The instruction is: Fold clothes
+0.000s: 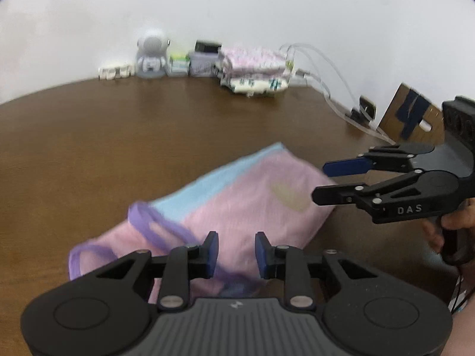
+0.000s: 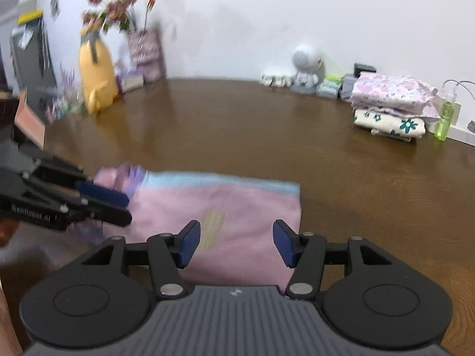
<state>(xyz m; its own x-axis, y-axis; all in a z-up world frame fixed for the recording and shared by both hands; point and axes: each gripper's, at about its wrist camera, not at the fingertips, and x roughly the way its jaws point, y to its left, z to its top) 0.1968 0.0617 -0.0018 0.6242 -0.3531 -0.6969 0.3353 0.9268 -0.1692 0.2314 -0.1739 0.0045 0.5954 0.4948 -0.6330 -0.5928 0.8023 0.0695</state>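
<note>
At the near edge of the brown bench (image 2: pixel 267 124), a pink garment (image 2: pixel 225 219) with a light-blue band and purple trim lies in a compact rectangle, its edges roughly squared; it lies as a folded piece would, though the blur leaves the layers unclear.

Left side: the left claw (image 1: pixel 236 255) hangs just above the purple-trimmed end of the garment. Its blue pads stand apart with a moderate gap and grip nothing. In the right wrist view its housing carries white lettering, too smeared to read.

Centre: a pale yellowish patch, probably a print, sits on the pink panel; no text is legible on it.

Right side: the right claw (image 2: pixel 236 243) is spread wide over the near edge of the garment and holds nothing. In the left wrist view it shows side-on with fingers parted, and its body reads "DAS".

Far right, against the wall: a stack of folded floral clothes (image 2: pixel 392 103) sits well apart from the pink piece, probably to keep the working area free. A green bottle (image 2: pixel 443 118) stands just beside the stack; a small astronaut figure (image 2: pixel 305 71) stands to its left.
</note>
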